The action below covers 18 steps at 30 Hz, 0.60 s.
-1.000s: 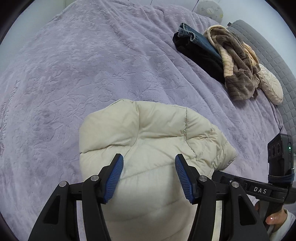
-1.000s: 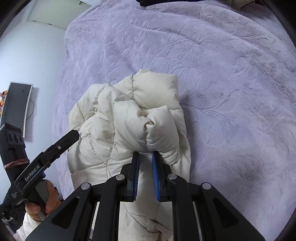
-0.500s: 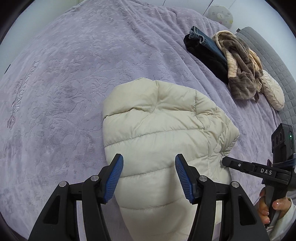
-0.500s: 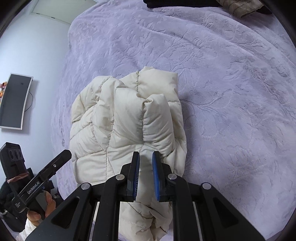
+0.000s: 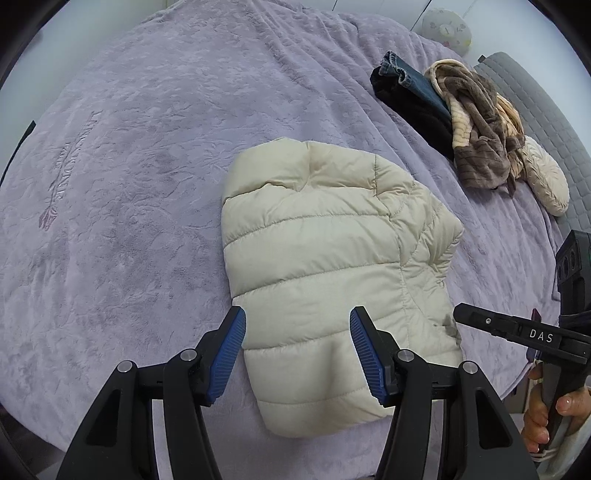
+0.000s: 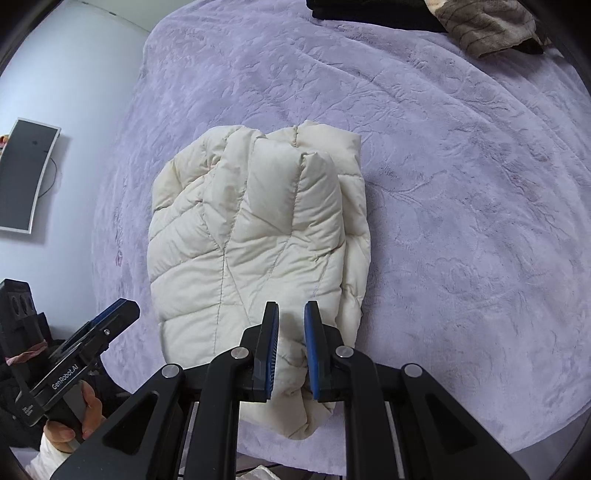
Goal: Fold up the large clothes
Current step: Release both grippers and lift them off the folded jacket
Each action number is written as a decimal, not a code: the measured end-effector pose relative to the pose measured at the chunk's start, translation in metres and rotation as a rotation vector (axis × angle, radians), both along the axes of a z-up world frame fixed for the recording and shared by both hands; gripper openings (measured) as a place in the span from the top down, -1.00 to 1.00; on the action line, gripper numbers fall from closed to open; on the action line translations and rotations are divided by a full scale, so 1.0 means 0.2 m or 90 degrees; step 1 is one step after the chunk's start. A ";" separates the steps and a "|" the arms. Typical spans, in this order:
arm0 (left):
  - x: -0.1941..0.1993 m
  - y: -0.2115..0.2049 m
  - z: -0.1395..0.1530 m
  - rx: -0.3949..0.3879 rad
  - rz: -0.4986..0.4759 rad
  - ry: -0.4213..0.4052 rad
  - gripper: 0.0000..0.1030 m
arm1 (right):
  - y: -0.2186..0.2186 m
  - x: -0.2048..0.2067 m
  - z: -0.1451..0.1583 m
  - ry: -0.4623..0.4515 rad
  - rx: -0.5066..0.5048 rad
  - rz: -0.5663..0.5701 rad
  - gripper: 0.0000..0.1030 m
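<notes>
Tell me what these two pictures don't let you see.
- Jacket: its underside and folded-in layers, hidden by its own top panel, both views.
- Clothes pile: cut off by the top edge, right wrist view.
- Right claw: whether it pinches fabric, unclear.

lilac bedspread (image 5: 147, 155); wall monitor (image 6: 26, 177); round clock (image 5: 447, 31).

Both handheld units are showing matte black frames with triangular cutouts and silver pivot screws. The left gripper (image 5: 297, 349) is wearing ribbed blue pads (image 5: 229, 349); its side is reading "GenRobot.AI". The right gripper (image 6: 291, 352) is carrying matching pads (white "DAS" lettering on its side). The right hand (image 5: 550, 413) is showing bare skin and a white cuff.
</notes>
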<state>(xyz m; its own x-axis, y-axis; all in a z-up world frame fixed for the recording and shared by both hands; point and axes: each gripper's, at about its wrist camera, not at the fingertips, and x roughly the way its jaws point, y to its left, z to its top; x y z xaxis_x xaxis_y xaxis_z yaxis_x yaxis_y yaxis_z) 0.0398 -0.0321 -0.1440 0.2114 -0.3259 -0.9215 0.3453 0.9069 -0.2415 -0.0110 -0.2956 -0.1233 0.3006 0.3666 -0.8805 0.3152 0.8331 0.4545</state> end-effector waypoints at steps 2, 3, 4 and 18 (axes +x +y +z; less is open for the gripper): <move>-0.03 0.02 0.03 0.002 0.002 -0.002 -0.17 | 0.02 -0.02 0.03 -0.001 -0.001 0.004 0.69; -0.04 0.02 0.04 0.004 0.004 -0.004 -0.17 | 0.03 -0.03 0.04 -0.002 -0.003 0.007 0.69; -0.05 0.03 0.06 0.005 0.007 -0.005 -0.17 | 0.03 -0.04 0.06 -0.001 -0.005 0.009 0.68; -0.16 0.11 0.25 0.010 0.034 -0.016 -0.74 | 0.16 -0.09 0.32 -0.031 -0.066 0.042 -0.43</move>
